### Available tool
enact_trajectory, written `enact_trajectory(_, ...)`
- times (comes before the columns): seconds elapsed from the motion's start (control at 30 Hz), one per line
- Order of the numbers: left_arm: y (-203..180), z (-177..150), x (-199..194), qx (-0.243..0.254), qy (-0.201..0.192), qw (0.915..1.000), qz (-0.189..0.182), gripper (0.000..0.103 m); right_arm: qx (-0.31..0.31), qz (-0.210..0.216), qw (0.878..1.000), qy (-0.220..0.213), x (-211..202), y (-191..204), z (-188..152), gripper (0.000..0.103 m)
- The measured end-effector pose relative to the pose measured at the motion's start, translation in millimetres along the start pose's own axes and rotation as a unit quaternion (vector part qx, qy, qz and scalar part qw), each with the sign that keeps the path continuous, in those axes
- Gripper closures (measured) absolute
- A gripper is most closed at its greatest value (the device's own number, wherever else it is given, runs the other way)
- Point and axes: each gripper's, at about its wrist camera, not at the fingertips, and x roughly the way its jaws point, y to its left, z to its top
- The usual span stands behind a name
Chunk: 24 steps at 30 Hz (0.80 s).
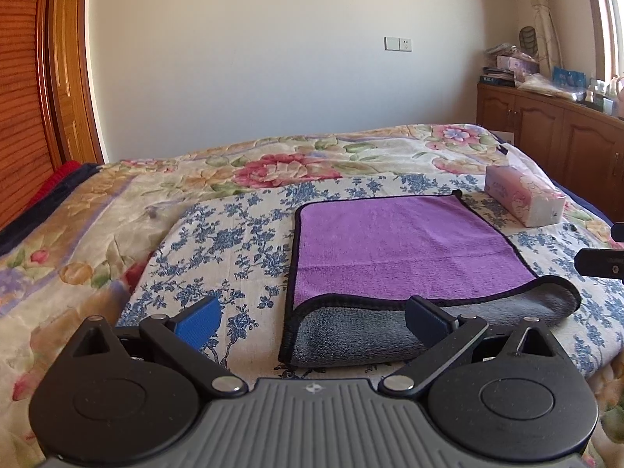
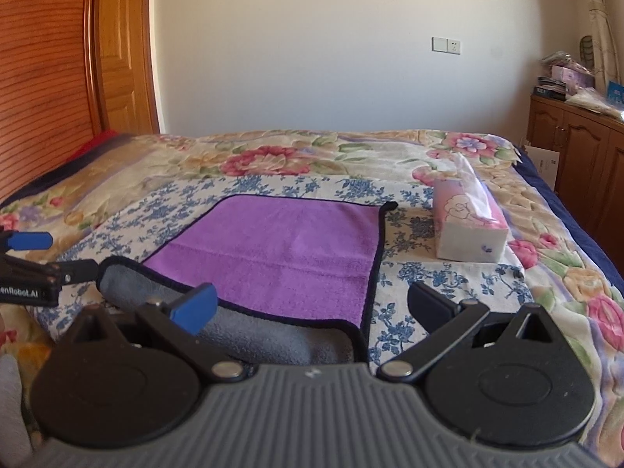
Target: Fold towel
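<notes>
A purple towel [image 1: 405, 249] with black trim lies flat on a blue-flowered cloth on the bed; its near edge is turned up, showing the grey underside [image 1: 351, 335]. My left gripper [image 1: 312, 319] is open and empty, hovering over the towel's near left corner. In the right wrist view the towel [image 2: 280, 253] lies ahead, its grey rolled edge [image 2: 273, 339] close under the camera. My right gripper [image 2: 312, 308] is open and empty over the towel's near right corner. The left gripper shows at that view's left edge [image 2: 35, 257].
A pink tissue box [image 1: 524, 195] stands right of the towel, also in the right wrist view [image 2: 468, 226]. The floral bedspread [image 1: 273, 167] covers the bed. A wooden cabinet [image 1: 553, 132] with clutter stands at the right, a wooden headboard [image 1: 23, 117] at the left.
</notes>
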Motion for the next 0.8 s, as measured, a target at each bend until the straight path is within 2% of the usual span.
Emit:
enact_trajectory(0.37, 13.8, -3.0, 31.9, -0.019, 0.041, 0.9986, -0.029, 0.017, 0.005, 0.007, 1.000, 0.020, 22.5, -7.6, 2.2, 0.000)
enact_trajectory(0.53, 19.4, -2.7, 42.0, -0.026, 0.049, 0.9979, -0.032, 0.031, 0.003, 0.014, 0.999, 0.030, 30.1, -8.1, 3.3, 0.000)
enact_trajectory(0.8, 28.7, -1.2, 56.4, -0.032, 0.057, 0.9968, -0.044, 0.049, -0.005, 0.032, 0.998, 0.061, 43.7, -7.5, 1.2, 0.000)
